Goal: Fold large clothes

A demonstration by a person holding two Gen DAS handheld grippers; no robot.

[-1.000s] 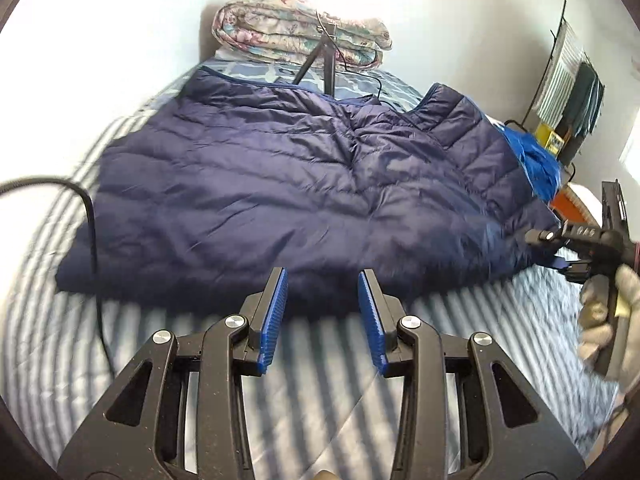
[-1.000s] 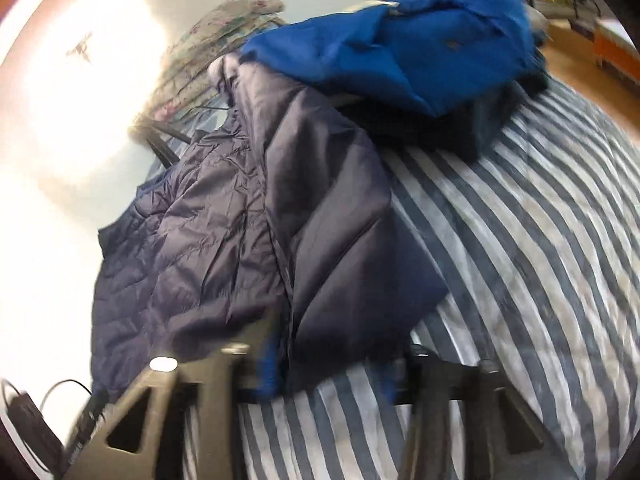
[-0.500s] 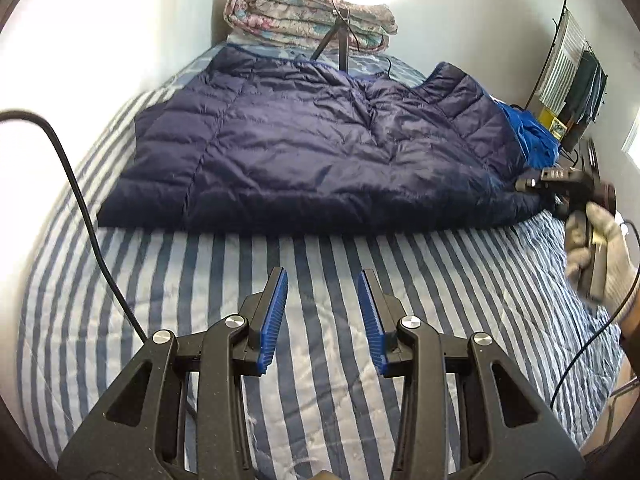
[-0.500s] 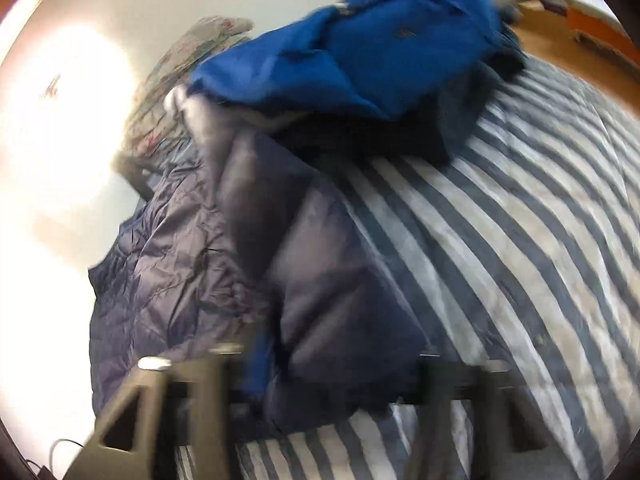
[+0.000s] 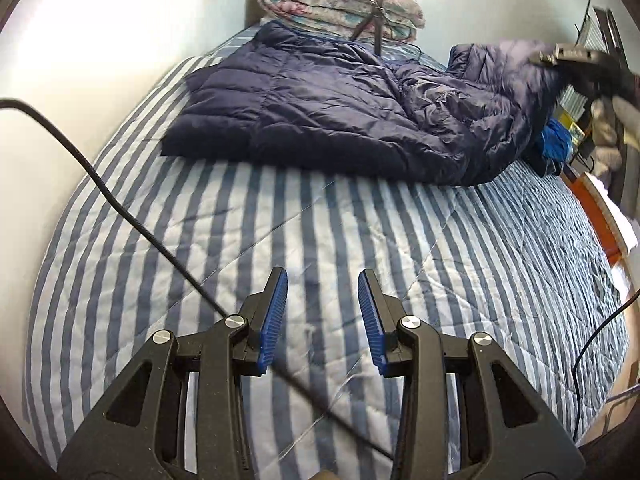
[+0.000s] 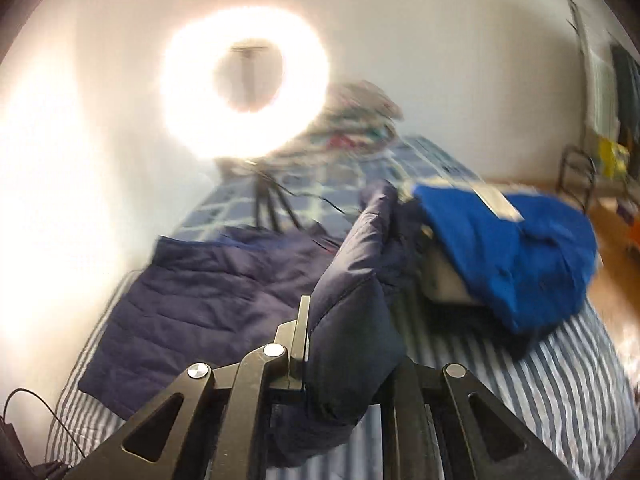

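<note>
the right gripper (image 6: pixel 348 364) had pinched the puffy jacket (image 5: pixel 320 112) by its edge; it looked light, slippery. the left gripper (image 5: pixel 322 320) hung agape, empty.

Left claw (image 5: pixel 322 316): black angular frame, 4 silver screws, 2 ribbed blue pads (image 5: pixel 274 316), black cable (image 5: pixel 120 212). Right claw (image 6: pixel 348 360): matching black frame, silver screws.

Home bedroom: striped bed (image 5: pixel 280 216), rolled quilt (image 5: pixel 340 4), clothes rack (image 6: pixel 616 92), ring light (image 6: pixel 244 80).

no readable text, labels (or numbers)
</note>
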